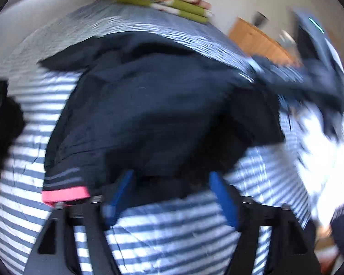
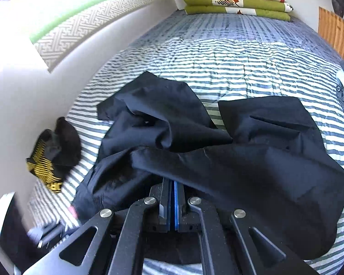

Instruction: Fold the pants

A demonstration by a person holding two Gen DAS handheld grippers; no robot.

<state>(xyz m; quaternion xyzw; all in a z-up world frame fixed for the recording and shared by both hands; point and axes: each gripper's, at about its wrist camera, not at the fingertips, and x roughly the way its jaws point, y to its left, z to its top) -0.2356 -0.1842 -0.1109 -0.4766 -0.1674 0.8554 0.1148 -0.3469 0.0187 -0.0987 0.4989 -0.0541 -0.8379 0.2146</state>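
Note:
Dark navy pants (image 1: 149, 103) lie crumpled on a blue-and-white striped bedspread (image 1: 172, 233). My left gripper (image 1: 173, 183) stands open, its blue pads (image 1: 222, 197) wide apart on either side of the pants' near edge and not pressing on it. In the right wrist view the pants (image 2: 240, 160) spread across the bedspread (image 2: 240, 64), both legs pointing away. My right gripper (image 2: 173, 183) is shut on the near edge of the pants, and the cloth drapes over its fingertips. A blurred dark shape at the right of the left wrist view, with pants cloth trailing from it, may be that gripper.
Folded green, red and white blankets (image 2: 236, 0) are stacked at the far end of the bed. A black and yellow garment (image 2: 55, 155) lies at the left by the white wall. A pink-edged striped cloth (image 1: 65, 194) peeks out beside the pants. Wooden furniture (image 2: 337, 34) stands at the right.

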